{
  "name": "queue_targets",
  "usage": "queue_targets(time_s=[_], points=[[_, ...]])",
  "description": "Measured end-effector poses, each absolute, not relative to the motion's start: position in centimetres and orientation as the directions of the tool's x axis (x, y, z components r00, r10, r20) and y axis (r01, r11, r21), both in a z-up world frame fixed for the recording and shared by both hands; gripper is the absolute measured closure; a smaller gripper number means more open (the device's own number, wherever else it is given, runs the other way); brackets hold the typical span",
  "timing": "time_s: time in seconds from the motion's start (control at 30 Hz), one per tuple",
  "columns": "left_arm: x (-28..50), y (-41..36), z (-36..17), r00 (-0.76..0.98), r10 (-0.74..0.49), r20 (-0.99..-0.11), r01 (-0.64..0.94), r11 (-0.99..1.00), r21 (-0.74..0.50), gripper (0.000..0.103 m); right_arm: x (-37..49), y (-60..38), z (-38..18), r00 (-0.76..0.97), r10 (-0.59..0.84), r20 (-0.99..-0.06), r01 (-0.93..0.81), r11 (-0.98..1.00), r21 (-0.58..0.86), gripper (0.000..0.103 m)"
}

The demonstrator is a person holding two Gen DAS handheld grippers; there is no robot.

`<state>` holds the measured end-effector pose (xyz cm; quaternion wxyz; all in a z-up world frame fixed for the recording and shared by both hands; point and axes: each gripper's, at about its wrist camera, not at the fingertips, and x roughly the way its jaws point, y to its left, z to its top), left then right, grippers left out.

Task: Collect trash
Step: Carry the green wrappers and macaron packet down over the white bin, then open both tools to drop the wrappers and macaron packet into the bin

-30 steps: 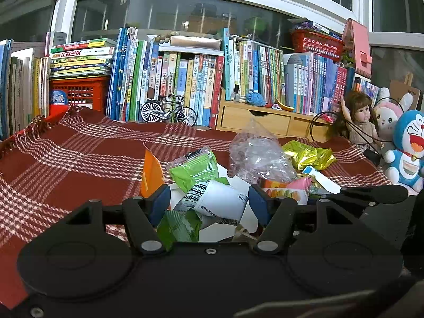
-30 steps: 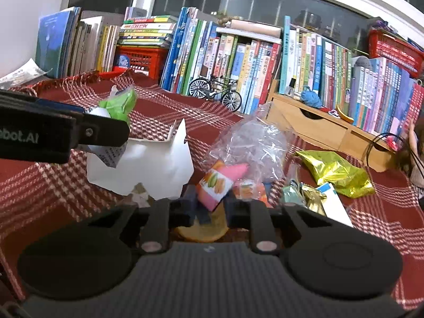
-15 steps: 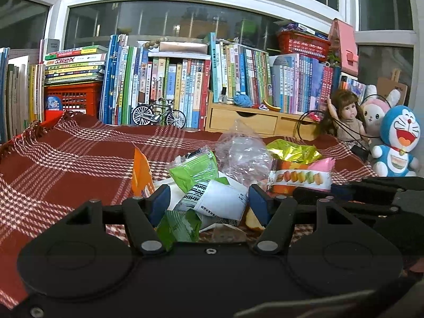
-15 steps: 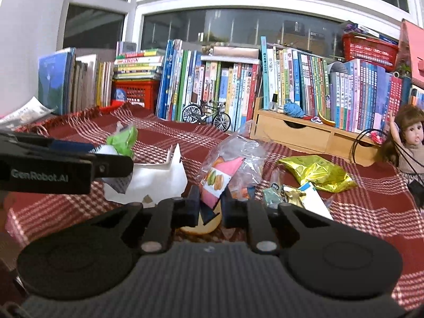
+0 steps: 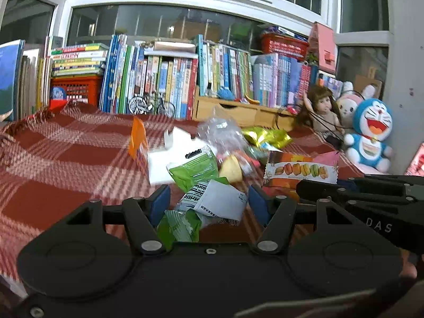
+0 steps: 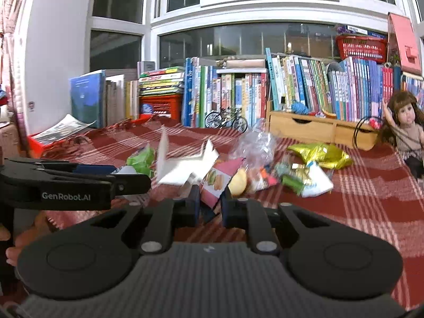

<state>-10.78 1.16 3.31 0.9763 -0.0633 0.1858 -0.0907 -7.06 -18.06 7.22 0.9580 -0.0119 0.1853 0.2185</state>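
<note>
My left tongs stand with the jaws wide apart; between them, without visible contact on either pad, sits a crumpled white printed paper wrapper, with a green foil snack packet just behind it and a second green wrapper below it, near the tongs' body. My right tongs are closed down on a pink-and-orange macaron snack packet; from the left wrist view the same packet is seen held up flat, clear of the red-and-white plaid cloth that covers the counter.

The remaining trash lies in a loose heap on the cloth ahead of both tongs: a torn white cardboard piece, a crumpled clear plastic bag, a pale yellow rounded scrap just beside the held packet, a crumpled gold foil wrapper to the right of the heap, a small white-and-green sachet near it, and an orange packet standing on edge at the heap's left side.

Behind the heap, a row of upright books lines the window sill, with a miniature bicycle model in front of it, a red plastic crate under a flat stack of books, and a low wooden drawer unit. A brown-haired doll, a pink-and-white plush rabbit and a blue-and-white plush cat figure sit at the right edge. Fingers of a hand show behind the left tongs in the right wrist view.
</note>
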Motion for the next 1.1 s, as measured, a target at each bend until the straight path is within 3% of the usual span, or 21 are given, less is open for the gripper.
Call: queue_targets(time_s=[0.43,0.73,0.83,1.1], points=[[-17.9,0.4,-1.0,0.827,-0.211,-0.521,0.142,0.975,-0.169,0.041,-15.3,-19.5,3.5,0.784,0.436,-0.443,-0.423,0.896,0.133,0.083],[-18.6,-1.0,-7.4,0.678,-0.196,-0.708,0.137,0.981,-0.141,0.041,-18.3,-19.1,-2.5,0.679,0.422,-0.600,-0.405,0.898,0.174,0.083],[-18.5,-1.5,-10.1,0.610,-0.186,-0.770,0.121,0.982,-0.142,0.041,-18.7,-18.6,-4.3,0.664,0.390,-0.638,-0.412,0.903,0.123,0.083],[-17.8,-1.8,-14.7,0.487,-0.171,-0.856,0.132,0.984,-0.121,0.040,-17.3,-18.7,-8.5,0.544,0.366,-0.756,-0.396,0.905,0.153,0.082]])
